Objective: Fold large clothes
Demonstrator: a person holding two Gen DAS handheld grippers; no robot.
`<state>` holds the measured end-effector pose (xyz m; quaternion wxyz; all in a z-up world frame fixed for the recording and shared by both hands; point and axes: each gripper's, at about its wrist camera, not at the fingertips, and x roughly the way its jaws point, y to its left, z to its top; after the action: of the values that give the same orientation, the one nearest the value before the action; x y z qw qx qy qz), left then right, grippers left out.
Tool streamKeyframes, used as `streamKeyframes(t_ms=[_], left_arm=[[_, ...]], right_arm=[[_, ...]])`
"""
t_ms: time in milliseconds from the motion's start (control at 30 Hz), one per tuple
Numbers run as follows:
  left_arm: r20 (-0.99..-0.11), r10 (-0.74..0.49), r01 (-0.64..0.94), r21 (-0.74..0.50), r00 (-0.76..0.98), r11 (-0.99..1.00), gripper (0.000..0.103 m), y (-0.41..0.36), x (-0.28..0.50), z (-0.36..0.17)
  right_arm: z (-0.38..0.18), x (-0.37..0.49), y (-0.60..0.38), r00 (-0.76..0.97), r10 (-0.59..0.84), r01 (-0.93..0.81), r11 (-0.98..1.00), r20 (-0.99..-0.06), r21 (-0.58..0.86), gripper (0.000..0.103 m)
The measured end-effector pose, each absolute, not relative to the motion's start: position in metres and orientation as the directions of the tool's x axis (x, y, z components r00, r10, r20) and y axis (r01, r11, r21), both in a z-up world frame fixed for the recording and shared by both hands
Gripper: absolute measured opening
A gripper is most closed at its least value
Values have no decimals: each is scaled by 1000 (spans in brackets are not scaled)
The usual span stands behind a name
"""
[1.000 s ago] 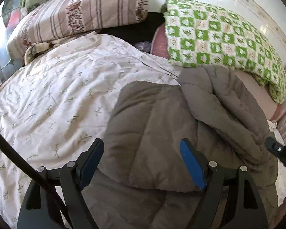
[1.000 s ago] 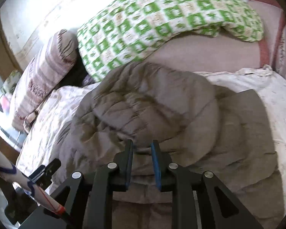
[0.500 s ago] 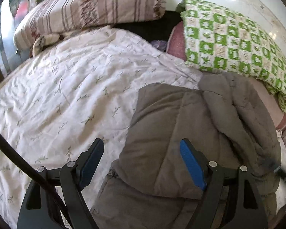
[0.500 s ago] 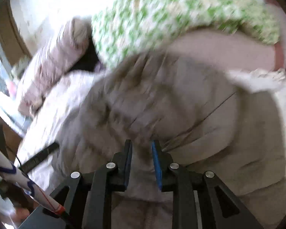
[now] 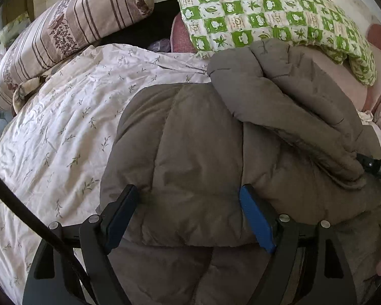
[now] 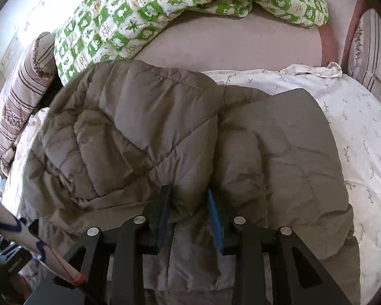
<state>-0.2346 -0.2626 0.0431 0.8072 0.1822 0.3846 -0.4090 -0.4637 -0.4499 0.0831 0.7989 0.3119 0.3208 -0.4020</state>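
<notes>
Both grippers, left (image 5: 190,216) and right (image 6: 189,213), are matte black frames with silver screws and blue pads; black cable (image 5: 30,218) at 8 o'clock.

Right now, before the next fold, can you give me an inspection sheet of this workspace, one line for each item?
Surface: bed with a white sheet printed with small sprigs, wrinkled.
Job's things: grey-brown padded jacket lying bunched on the sheet, partly folded over itself.
Clutter: green checked quilt and striped pillow at the far side; a second striped pillow at the right edge.
Grippers: left gripper open over the jacket; right gripper closed on a jacket fold.
Cables: black cable crossing beside the left gripper.
Surroundings: pale wall behind the bed.
</notes>
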Motion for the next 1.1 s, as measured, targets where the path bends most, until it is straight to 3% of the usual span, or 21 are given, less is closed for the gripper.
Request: streamKeyframes(t_ms=[100,267,567,767,1100], left_arm=[[-757,-546,797,-55,359,601,82,-257,-234,51],[-733,-588,805,-95,341,586,82,-251,-243,63],[-760,-550,807,-57,347,587,82,-258,-251,49],[-762,-520,801,-4,385,599,88,-262,-253,42],[-756,-506,782,10,414,624,96,-258,-252,38]], right_arm=[[101,-476,-437,513,-428,826,481,-744,293,34],[117,-530,-394,513,-470,838,454,-718,301,46],[93,-558,-404,499,-503,860,384,-705,335,46],[48,-542,-422,458,-391,872,372,-799,318,46],[43,-525,-409,390,-431,882,429,-814,195,56]])
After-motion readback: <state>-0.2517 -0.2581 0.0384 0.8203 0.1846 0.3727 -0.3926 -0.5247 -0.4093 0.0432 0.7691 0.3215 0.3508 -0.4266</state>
